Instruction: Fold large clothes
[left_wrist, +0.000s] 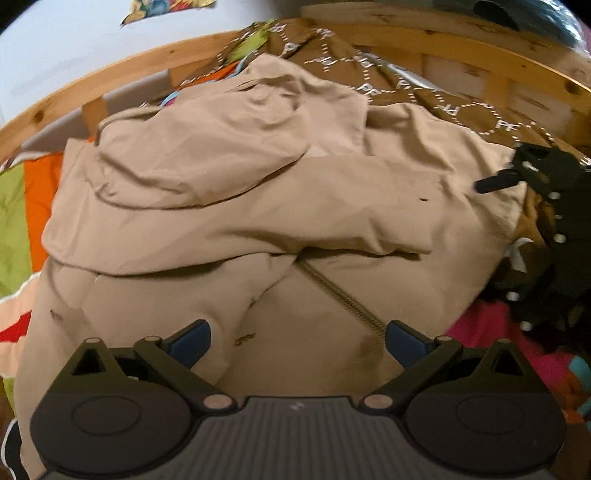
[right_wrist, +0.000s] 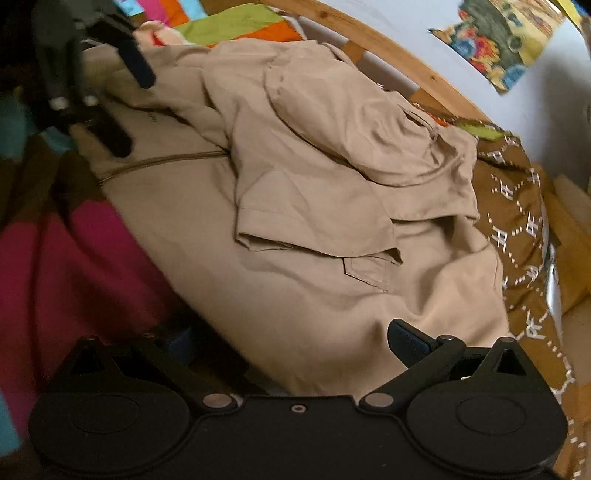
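Note:
A large beige jacket (left_wrist: 258, 206) with a zipper (left_wrist: 343, 299) lies rumpled on a bed, one sleeve folded across its front. My left gripper (left_wrist: 298, 341) hovers open over the lower front, its blue pads (left_wrist: 192, 339) wide apart on either side of the zipper's end. In the right wrist view the same jacket (right_wrist: 314, 221) fills the middle, a pocket flap (right_wrist: 365, 273) showing. My right gripper (right_wrist: 295, 345) is open at the jacket's near edge, fabric lying between its fingers. Each gripper shows in the other's view: right gripper (left_wrist: 535, 177), left gripper (right_wrist: 110, 92).
A colourful striped blanket (right_wrist: 55, 266) covers the bed under the jacket. A brown patterned cloth (left_wrist: 369, 77) lies beyond it against the wooden bed rail (left_wrist: 129, 70). A white wall with a bright picture (right_wrist: 506, 44) stands behind.

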